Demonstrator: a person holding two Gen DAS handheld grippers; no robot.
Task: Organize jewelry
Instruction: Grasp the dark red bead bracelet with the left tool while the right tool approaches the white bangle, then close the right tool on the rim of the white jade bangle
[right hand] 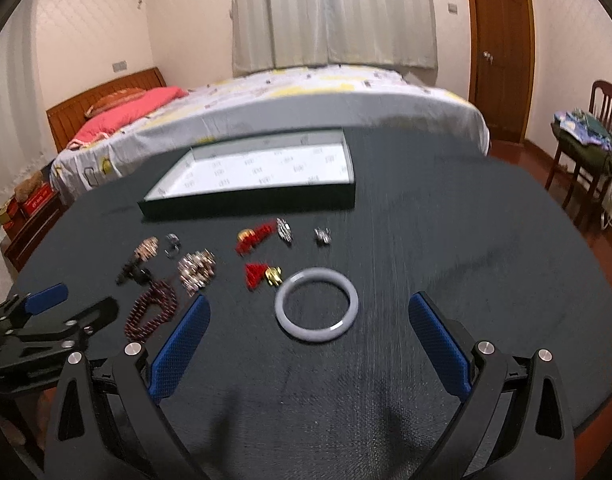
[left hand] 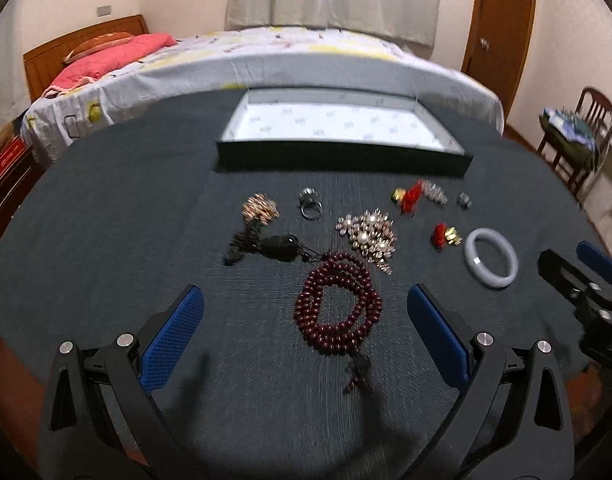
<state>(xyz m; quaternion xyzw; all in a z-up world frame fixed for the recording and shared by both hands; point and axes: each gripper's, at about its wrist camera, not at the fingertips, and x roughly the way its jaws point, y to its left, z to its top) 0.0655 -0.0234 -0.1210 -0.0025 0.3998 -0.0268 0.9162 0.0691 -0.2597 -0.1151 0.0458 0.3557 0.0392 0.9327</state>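
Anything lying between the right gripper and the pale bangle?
Nothing: only bare dark cloth separates the right gripper from the pale bangle, seen in the right wrist view.

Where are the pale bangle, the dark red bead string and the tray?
Pale bangle (right hand: 284, 322), right wrist view, on its left rim.
Dark red bead string (left hand: 306, 320), left wrist view, on its left loop.
Tray (left hand: 341, 158), left wrist view, on its near wall.

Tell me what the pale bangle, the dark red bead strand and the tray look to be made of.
Pale bangle: probably jade-like stone or glass; smooth, glossy, milky grey-white with a rim highlight.
Dark red bead strand: polished wood or resin, can't tell which; small rounded maroon beads with a dull sheen.
Tray: likely covered cardboard; matt dark walls, white printed lining, though motion blur leaves this open.
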